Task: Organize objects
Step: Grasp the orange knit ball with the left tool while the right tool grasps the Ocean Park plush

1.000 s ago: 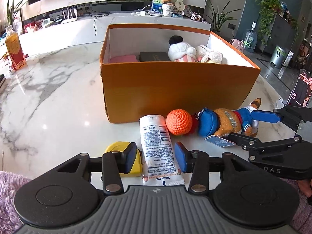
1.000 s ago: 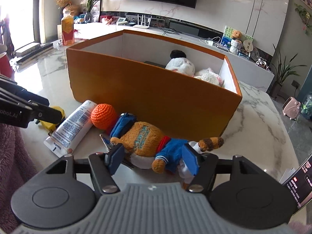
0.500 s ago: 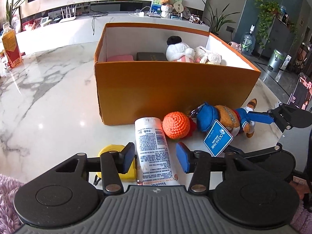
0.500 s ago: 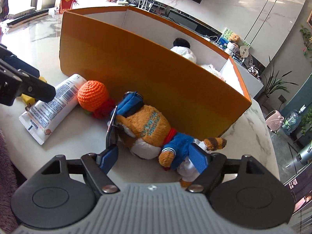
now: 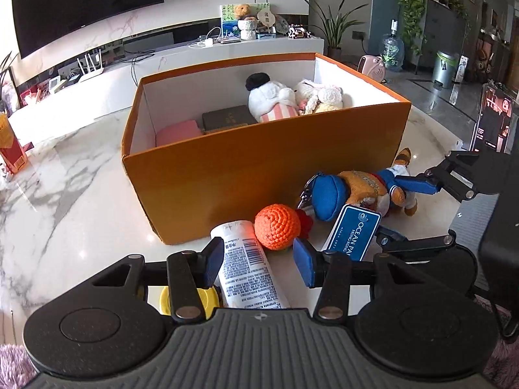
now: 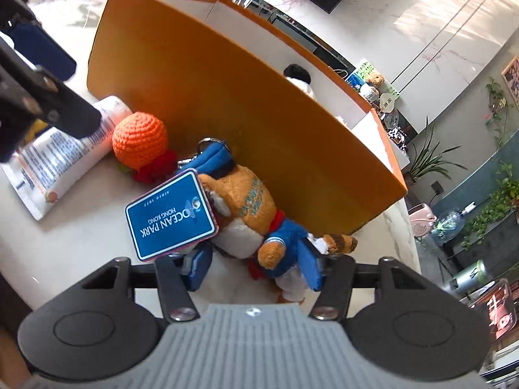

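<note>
A brown plush toy in a blue jacket point(image 6: 246, 207) lies on the marble table against the orange box point(image 6: 227, 97), its blue tag point(image 6: 170, 215) standing up. My right gripper point(image 6: 256, 265) straddles its lower body with jaws closing. The right pad touches the jacket; the left pad sits just under the tag, a little off the belly. In the left wrist view the toy point(image 5: 360, 191) lies beside an orange crochet ball point(image 5: 275, 225). My left gripper point(image 5: 258, 261) is open around a white lotion tube point(image 5: 246, 265); a gap shows at its right pad.
The orange box point(image 5: 259, 168) holds a white plush point(image 5: 272, 100), a dark book point(image 5: 227, 118) and a pink item point(image 5: 178, 133). A yellow tape measure point(image 5: 201, 295) lies under my left finger. A phone point(image 5: 493, 123) stands at the right, a red carton point(image 5: 9, 152) at the far left.
The right jaws widened, then narrowed around the plush toy, and its tag flipped upright. The right gripper rolled and sank. The left gripper slid forward along the tube, towards the box.
</note>
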